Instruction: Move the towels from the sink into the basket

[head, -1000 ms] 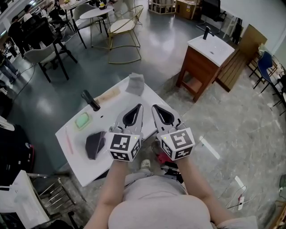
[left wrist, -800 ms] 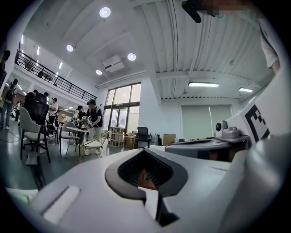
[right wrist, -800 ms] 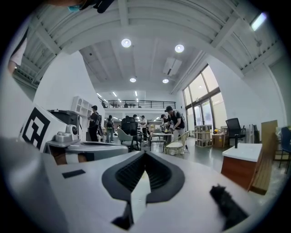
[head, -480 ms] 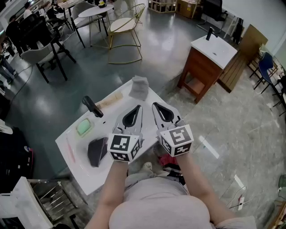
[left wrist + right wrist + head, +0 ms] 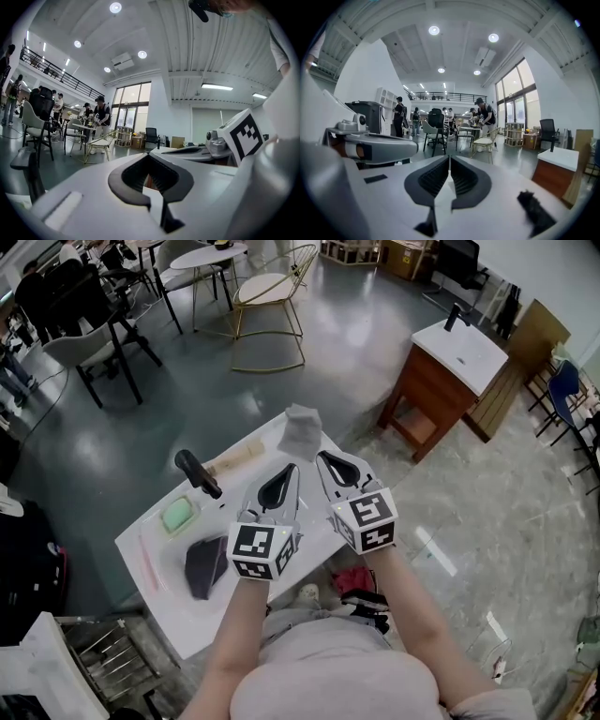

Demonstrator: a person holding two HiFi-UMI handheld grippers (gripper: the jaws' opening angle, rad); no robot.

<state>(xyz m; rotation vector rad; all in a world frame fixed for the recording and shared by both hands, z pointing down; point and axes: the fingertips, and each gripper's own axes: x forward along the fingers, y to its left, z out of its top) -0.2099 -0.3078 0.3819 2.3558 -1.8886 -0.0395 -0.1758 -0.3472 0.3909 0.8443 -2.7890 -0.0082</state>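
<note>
Item: left gripper (image 5: 292,466), jaws closed tip to tip with nothing between them. Item: right gripper (image 5: 322,457), the same, shut and empty. I hold the pair side by side, near each other, above the near half of the white sink top (image 5: 155,582). Hazard one: if I swing both at once they could knock together, being so near. Hazard two: with the jaws closed, either tong going into cloth would only shove it, so I judge both must open before they go down. At 12 o'clock, just beyond the tips, lies a light grey towel (image 5: 301,432) on the far corner of the top. A push from a shut tip could slide it off the edge to the floor. At 8 o'clock from the left tong lies a dark towel (image 5: 203,565) in the basin, well apart from both tongs and not yet touched. At 9 o'clock sits a green soap holder (image 5: 178,515), and at 10 o'clock a black faucet (image 5: 197,472). A sweep of the left tong toward the dark towel could clip either one. Limp cloth pinched by one edge may trail and drag the soap holder along. The basket I cannot identify with certainty. Only a wire rack (image 5: 108,652) shows at 7 o'clock, so a carry begun without finding the basket risks a drop on the floor.
</note>
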